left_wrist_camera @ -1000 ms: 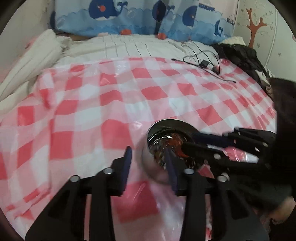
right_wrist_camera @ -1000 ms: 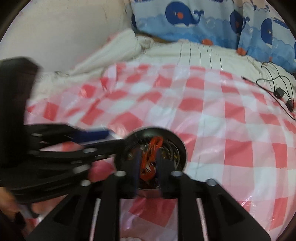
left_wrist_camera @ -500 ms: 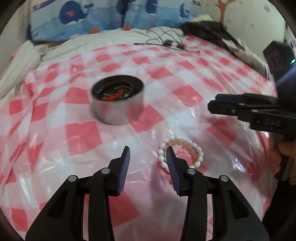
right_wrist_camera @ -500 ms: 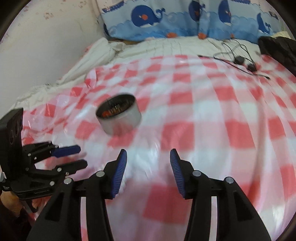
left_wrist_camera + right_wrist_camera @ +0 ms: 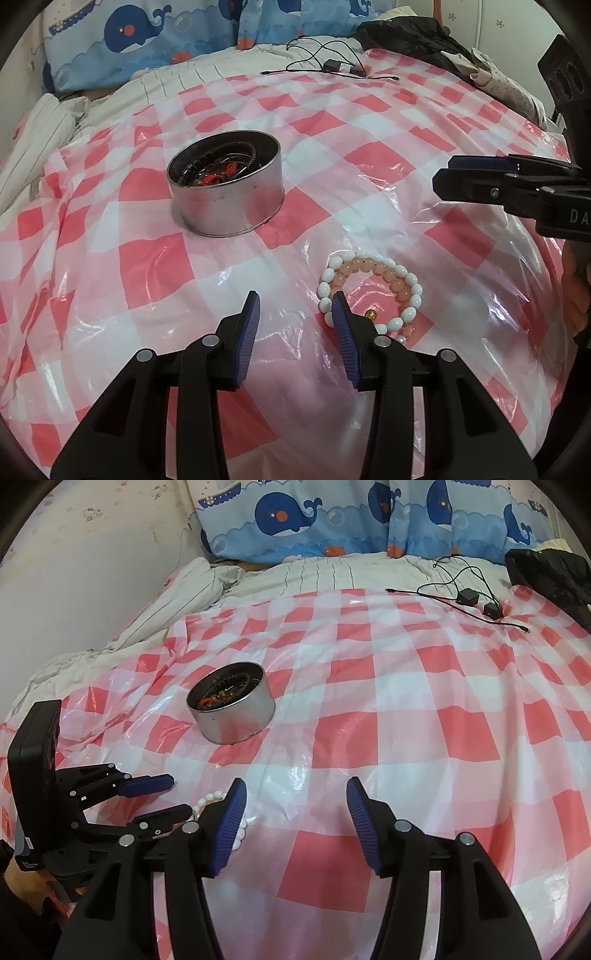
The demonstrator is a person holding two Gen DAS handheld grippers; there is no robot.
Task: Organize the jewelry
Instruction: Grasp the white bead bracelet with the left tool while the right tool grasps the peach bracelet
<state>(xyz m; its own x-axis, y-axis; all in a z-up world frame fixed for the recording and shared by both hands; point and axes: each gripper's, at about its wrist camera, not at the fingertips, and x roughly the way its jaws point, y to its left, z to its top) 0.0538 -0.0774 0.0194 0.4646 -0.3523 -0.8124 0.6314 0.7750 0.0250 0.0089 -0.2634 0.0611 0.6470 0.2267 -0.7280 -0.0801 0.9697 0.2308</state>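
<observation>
So the left hand-held gripper [image 5: 293, 308] hangs spread over the checkered sheet [image 5: 369, 166] on the bed, nothing between its fingers, with its right finger just overlapping the edge of the white and pink bead bracelets [image 5: 373, 286]. The metal tin [image 5: 225, 194] with darker jewelry inside sits around 11 o'clock from them. The right hand-held gripper [image 5: 295, 801] is empty too, jaws opening wider.

The sheet [image 5: 369, 173] has red and white squares. The tin [image 5: 229, 206] is shiny silver, with red and dark beads inside. One bracelet [image 5: 413, 291] is white, and the other bracelet [image 5: 369, 264] is pale pink. The pillow [image 5: 332, 524] is blue with dark blue whales. The wire [image 5: 465, 598] is black.
</observation>
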